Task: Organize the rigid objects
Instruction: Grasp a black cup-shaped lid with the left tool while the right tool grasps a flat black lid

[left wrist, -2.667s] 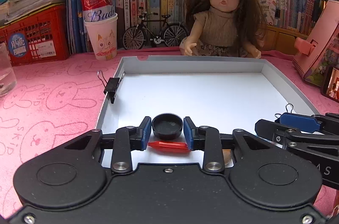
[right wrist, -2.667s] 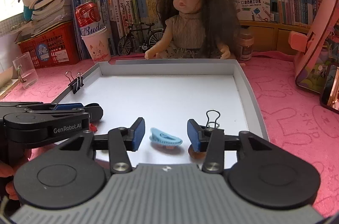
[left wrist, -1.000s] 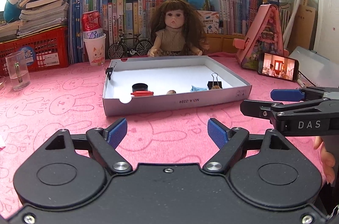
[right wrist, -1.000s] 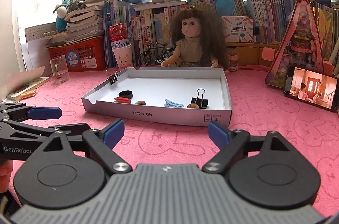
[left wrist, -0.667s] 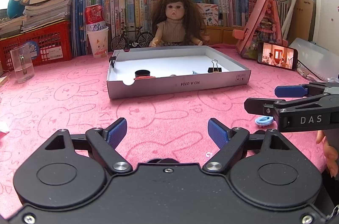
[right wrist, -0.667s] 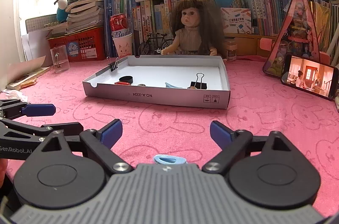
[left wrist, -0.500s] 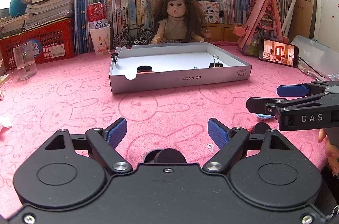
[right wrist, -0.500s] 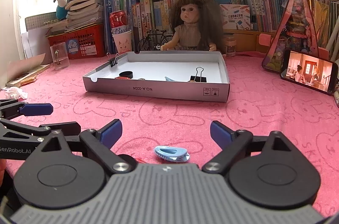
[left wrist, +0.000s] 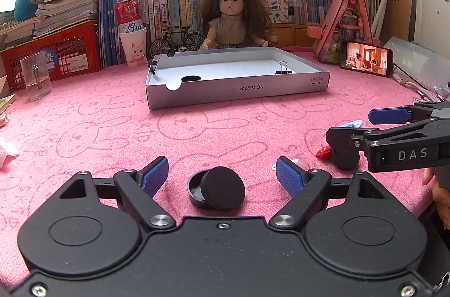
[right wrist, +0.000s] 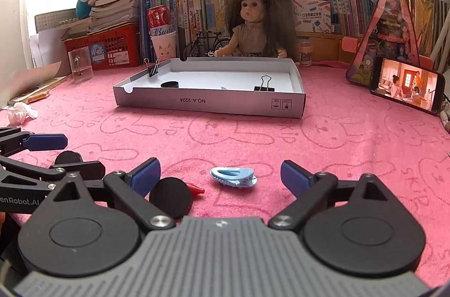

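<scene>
Both tongs hang low over the pink rabbit-print desk [left wrist: 197, 125], each with its blue pads set wide apart and gripping nothing. Left tongs [left wrist: 222, 174] bracket a pair of black round caps [left wrist: 216, 191] — one lying open side up, the other leaning on its rim. Right tongs [right wrist: 220, 174] have just been opening further; a light-blue hair clip [right wrist: 233, 177] lies on the cloth between their pads, untouched. Just beside their left pad rests another black cap [right wrist: 171, 200] with a small red piece [right wrist: 197, 188] touching it. Farther back on the desk sits a shallow grey cardboard tray [right wrist: 208, 101], which holds a black cap [right wrist: 169, 84] near its left end and an upright black binder clip [right wrist: 264, 86] toward its right; a second binder clip [right wrist: 153, 69] is fastened to the left wall. Behind the tray sits a doll [right wrist: 253, 27] before a row of books, and a phone [right wrist: 406, 83] stands lit at right.
</scene>
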Motion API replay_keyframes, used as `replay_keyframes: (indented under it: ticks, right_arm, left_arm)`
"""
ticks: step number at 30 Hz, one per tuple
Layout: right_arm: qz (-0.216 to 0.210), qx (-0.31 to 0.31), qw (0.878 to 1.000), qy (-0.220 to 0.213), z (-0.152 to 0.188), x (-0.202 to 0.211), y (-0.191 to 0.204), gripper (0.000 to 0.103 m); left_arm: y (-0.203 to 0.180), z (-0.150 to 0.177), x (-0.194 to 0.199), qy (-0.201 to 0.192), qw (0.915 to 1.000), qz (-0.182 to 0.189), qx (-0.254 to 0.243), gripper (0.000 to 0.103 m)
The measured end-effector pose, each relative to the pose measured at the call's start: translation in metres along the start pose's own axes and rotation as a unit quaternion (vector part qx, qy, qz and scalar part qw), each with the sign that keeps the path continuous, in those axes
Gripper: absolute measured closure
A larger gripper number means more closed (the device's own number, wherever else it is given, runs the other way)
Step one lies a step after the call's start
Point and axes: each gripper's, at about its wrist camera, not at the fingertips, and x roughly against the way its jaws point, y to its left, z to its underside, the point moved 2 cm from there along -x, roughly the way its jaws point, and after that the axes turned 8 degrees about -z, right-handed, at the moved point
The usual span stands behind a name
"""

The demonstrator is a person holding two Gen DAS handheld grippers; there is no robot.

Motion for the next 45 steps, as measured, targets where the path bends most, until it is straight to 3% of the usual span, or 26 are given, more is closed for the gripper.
replay_keyframes:
  ticks: [6,23,26,29,34,40,45]
  right_arm:
    - [0.005,-0.002,1.000,-0.004,0.006,0.006,0.000,0.006]
    - [-0.035,0.035,0.999,-0.006,0.020,0.021,0.021,0.007]
    - [-0.042,0.048,0.998,-0.002,0.022,0.021,0.026,0.016]
    - [-0.049,0.060,0.997,0.004,0.023,0.020,0.031,0.032]
    - [-0.052,0.074,0.996,0.005,0.025,0.020,0.036,0.043]
    - [-0.041,0.070,0.997,0.003,0.025,0.019,0.035,0.046]
    - [-0.029,0.066,0.997,0.001,0.024,0.019,0.032,0.042]
  left_arm:
    - [-0.001,0.004,0.004,-0.004,1.0000,0.004,-0.002,0.023]
    - [-0.003,0.007,0.018,-0.022,0.9997,0.007,-0.010,0.047]
    - [-0.006,0.008,0.023,-0.031,0.9992,0.011,-0.022,0.051]
    - [-0.009,0.009,0.026,-0.035,0.9988,0.015,-0.031,0.055]
    - [-0.012,0.009,0.035,-0.055,0.9976,0.020,-0.037,0.055]
    - [-0.020,0.012,0.045,-0.058,0.9949,0.062,-0.053,0.056]
    - [-0.023,0.020,0.049,-0.047,0.9949,0.067,-0.058,0.056]
